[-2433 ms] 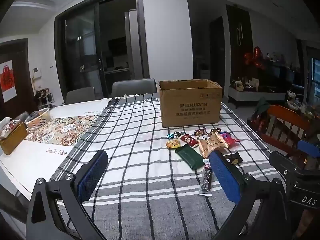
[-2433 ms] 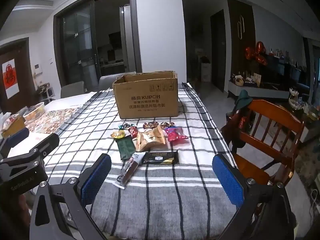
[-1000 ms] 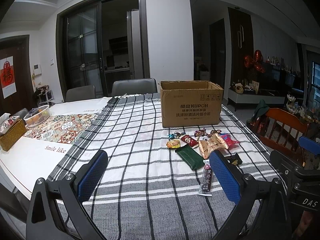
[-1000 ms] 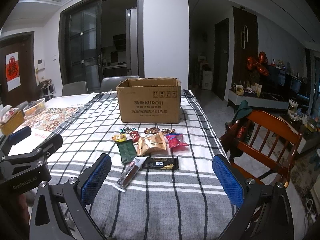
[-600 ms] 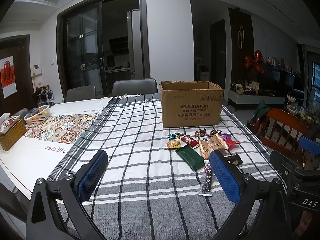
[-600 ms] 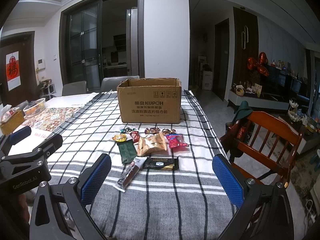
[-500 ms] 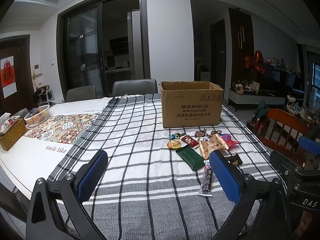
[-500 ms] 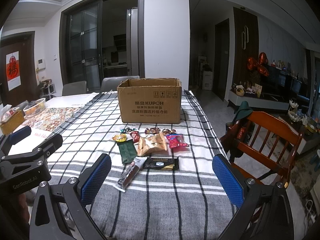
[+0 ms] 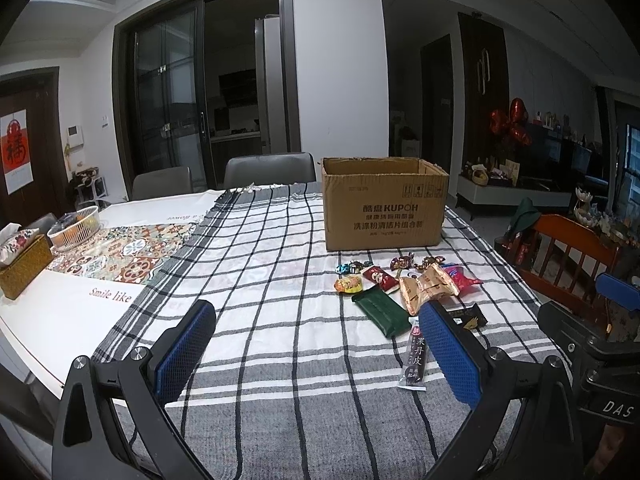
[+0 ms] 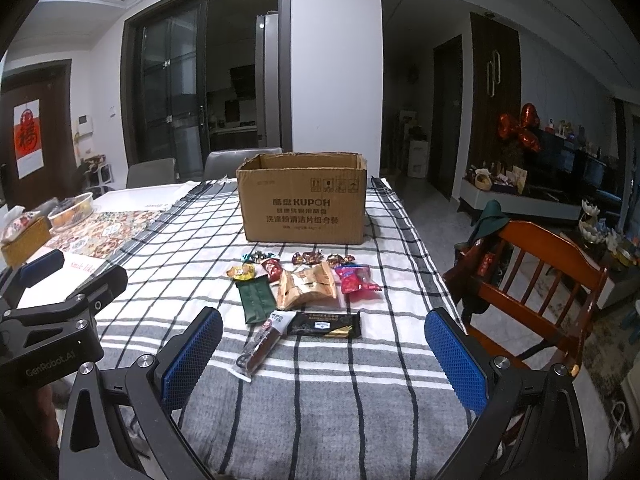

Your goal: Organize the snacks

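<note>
A checked cloth (image 10: 360, 392) covers the surface (image 9: 56, 320) in a dim dining room. The left claw (image 9: 316, 350) and right claw (image 10: 324, 354) both hover wide apart, gripping nothing. Ahead of the right claw lies a cluster of snacks (image 10: 306, 284); beyond them stands an open cardboard box (image 10: 302, 208). From the left claw, the snacks (image 9: 404, 292) lie ahead and rightward.
</note>
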A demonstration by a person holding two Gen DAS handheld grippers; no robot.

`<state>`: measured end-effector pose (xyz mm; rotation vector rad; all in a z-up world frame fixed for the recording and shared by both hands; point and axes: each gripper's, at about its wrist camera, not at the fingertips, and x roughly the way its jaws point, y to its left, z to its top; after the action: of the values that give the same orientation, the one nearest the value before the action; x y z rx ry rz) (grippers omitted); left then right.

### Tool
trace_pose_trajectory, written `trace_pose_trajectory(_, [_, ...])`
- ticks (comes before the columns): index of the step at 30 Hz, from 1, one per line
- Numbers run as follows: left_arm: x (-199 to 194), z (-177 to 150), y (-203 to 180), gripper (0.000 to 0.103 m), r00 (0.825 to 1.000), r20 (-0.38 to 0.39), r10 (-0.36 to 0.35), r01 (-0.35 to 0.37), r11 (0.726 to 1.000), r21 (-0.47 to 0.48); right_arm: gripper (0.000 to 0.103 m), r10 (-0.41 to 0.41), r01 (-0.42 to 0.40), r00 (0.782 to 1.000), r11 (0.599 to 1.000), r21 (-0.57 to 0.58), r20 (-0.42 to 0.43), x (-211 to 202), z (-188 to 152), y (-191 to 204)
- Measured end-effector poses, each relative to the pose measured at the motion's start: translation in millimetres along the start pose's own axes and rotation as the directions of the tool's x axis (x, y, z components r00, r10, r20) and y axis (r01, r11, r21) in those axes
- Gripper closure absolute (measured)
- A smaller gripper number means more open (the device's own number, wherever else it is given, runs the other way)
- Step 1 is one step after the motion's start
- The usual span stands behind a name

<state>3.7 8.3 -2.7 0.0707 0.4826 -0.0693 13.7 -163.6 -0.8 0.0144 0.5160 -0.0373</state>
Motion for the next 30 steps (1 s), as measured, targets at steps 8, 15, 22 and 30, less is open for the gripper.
trace_pose_trajectory(8, [22.4,-3.6,-5.7,0.000,0.998,-0.056,-0.006,0.006,1.000,-0.001,0.001,0.028,-0.029,0.999,0.999,-0.026,-0.046,23.1,-3.5,-1.1])
trace_pose_trajectory(15, [46.9,-9.1,-12.6,0.000,0.993,-0.118,-0.028,0.029,1.000,0.008,0.001,0.051,-0.058,0.993,0.997,-0.057,-0.106,50.9,-8.3,-2.8])
trace_pose_trajectory(22, [71.7,-13.7,-19.4,0.001,0.985,-0.170,-0.035,0.039,0.999,0.017,0.001,0.085,-0.100,0.983,0.992,-0.083,-0.164,81.6,-11.9,-4.3])
trace_pose_trajectory(30, [103.3,-18.5,-38.9,0.009,0.969,-0.240,-0.061,0.075,0.996,0.050,0.001,0.093,-0.118,0.969,0.989,-0.094,-0.230,114.3,-15.1,-18.2])
